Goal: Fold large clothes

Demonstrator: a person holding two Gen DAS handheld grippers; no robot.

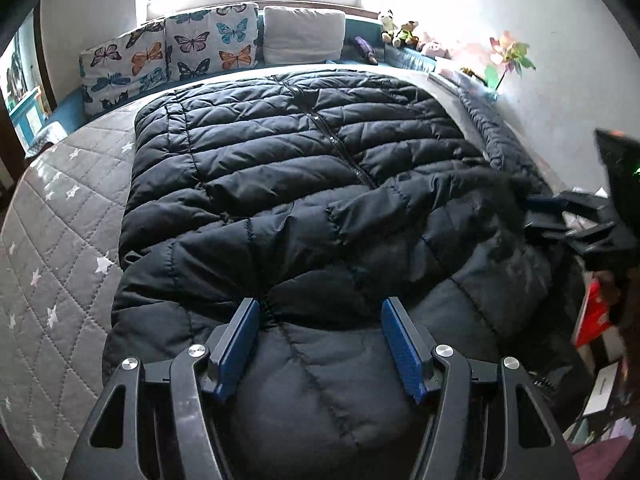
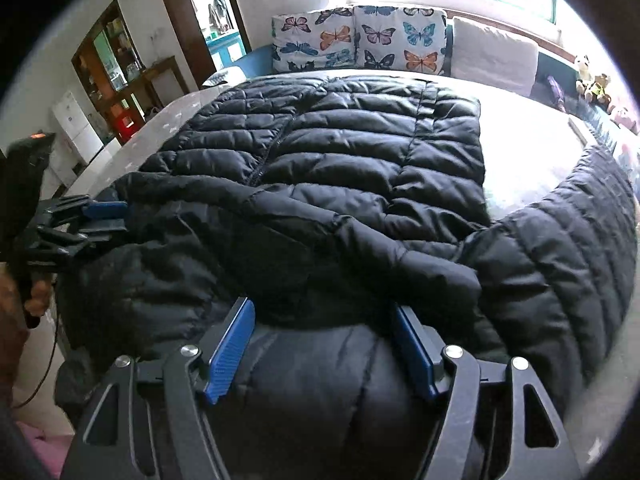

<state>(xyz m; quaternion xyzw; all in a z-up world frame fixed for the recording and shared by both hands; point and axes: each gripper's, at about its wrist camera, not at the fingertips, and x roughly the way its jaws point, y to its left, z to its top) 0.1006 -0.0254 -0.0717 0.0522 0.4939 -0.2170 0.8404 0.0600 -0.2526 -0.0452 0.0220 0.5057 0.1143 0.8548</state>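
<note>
A large black puffer jacket (image 1: 304, 168) lies spread front-up on the bed, zipper running away from me. In the left wrist view my left gripper (image 1: 320, 304) has a thick puffy bulge of the jacket's near end filling the gap between its blue pads. In the right wrist view, my right gripper (image 2: 324, 304) likewise clamps a fat roll of the jacket (image 2: 340, 140) near its closest edge. One sleeve (image 2: 560, 240) stretches along the bed's right side. Each gripper shows in the other's view: the left gripper (image 2: 106, 218) at the jacket's left edge, the right gripper (image 1: 536, 214) at its right.
The bed has a grey quilted cover with stars (image 1: 60, 240). Butterfly pillows (image 1: 172, 52) and a plain cushion (image 1: 304, 34) line the far side under a window. Plush toys (image 1: 400, 32) sit far right. A cabinet with shelves (image 2: 116, 76) stands left of the bed.
</note>
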